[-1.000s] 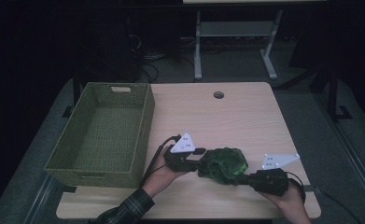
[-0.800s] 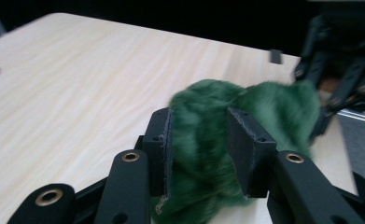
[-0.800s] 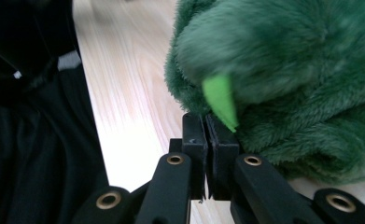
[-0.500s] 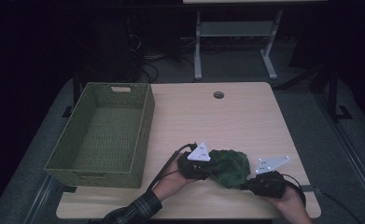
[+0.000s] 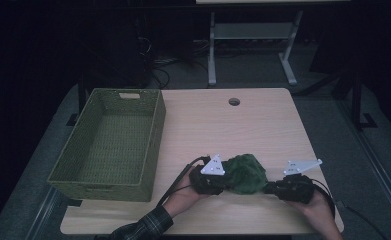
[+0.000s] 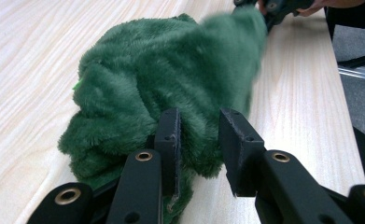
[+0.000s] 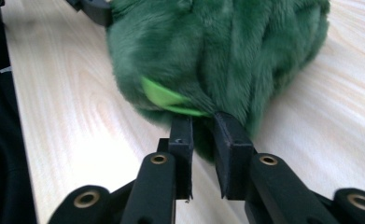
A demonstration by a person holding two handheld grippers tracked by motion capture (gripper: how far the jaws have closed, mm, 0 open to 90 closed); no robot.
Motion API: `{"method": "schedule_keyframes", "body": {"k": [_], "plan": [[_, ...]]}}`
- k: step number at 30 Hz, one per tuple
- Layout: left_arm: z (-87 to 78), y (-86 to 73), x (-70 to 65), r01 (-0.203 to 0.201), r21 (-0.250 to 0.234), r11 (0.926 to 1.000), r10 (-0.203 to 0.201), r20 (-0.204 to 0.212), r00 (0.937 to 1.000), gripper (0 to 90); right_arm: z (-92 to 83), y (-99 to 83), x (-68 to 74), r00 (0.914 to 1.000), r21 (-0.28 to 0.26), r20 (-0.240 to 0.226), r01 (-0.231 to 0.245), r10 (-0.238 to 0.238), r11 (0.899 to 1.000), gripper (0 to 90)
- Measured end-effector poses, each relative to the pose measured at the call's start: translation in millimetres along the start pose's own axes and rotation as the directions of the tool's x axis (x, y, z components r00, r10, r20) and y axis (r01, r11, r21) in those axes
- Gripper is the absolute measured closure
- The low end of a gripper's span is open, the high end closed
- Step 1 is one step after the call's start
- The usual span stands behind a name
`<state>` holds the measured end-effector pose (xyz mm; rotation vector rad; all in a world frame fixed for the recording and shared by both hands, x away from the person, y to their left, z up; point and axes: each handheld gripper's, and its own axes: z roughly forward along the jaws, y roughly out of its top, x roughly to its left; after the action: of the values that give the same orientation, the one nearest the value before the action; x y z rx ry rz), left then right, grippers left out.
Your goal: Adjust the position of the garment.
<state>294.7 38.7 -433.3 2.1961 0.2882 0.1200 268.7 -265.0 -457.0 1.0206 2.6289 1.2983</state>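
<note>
Now the green fuzzy cloth (image 5: 245, 173) sits bunched on the table (image 5: 223, 125). The left gripper (image 6: 198, 140) pinches one end, and the right gripper (image 7: 203, 140), just loosening, grips the other. Lift together, slowly, toward the basket (image 5: 108, 145).

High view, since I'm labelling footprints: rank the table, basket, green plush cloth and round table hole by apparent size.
1. table
2. basket, nearly a third of the tabletop
3. green plush cloth
4. round table hole, smallest
</note>
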Motion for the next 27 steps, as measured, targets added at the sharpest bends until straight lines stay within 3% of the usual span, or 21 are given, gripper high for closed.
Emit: {"method": "schedule_keyframes", "body": {"k": [3,8,12,16,20,24,27], "plan": [[-4.3,3.7,0.3,0.001,-0.021,0.9998,-0.001,-0.004,1.0000,68.1,-7.4,-3.8,2.1,1.0000,-0.011,0.001,-0.008,0.008,1.000,73.5],[-8.9,12.7,-0.8,-0.013,-0.048,0.9988,0.013,-0.006,0.9999,65.2,-16.5,-5.4,-3.8,0.9984,-0.062,0.045,-0.032,0.035,0.998,67.6],[-11.6,24.9,-3.0,-0.033,-0.077,0.9965,0.033,0.002,0.9994,64.2,-19.7,-4.7,-14.6,0.9875,-0.111,0.128,-0.078,0.092,0.991,54.5],[-5.6,34.3,-5.6,-0.052,-0.083,0.9952,0.055,0.031,0.9980,63.1,-18.5,-2.5,-27.5,0.9612,-0.128,0.233,-0.121,0.148,0.984,41.6],[10.7,29.7,-12.4,-0.081,-0.030,0.9962,0.083,0.054,0.9951,59.8,-10.2,-2.7,-38.7,0.9210,-0.117,0.352,-0.134,0.167,0.984,31.8],[24.5,23.2,-13.9,-0.116,0.018,0.9931,0.116,0.033,0.9927,52.7,-2.3,-2.2,-46.8,0.8970,-0.097,0.407,-0.145,0.172,0.985,23.6],[31.8,20.0,-11.8,-0.122,0.044,0.9915,0.120,0.044,0.9917,46.6,4.2,-0.5,-52.8,0.8854,-0.093,0.429,-0.154,0.179,0.984,17.8]]}}
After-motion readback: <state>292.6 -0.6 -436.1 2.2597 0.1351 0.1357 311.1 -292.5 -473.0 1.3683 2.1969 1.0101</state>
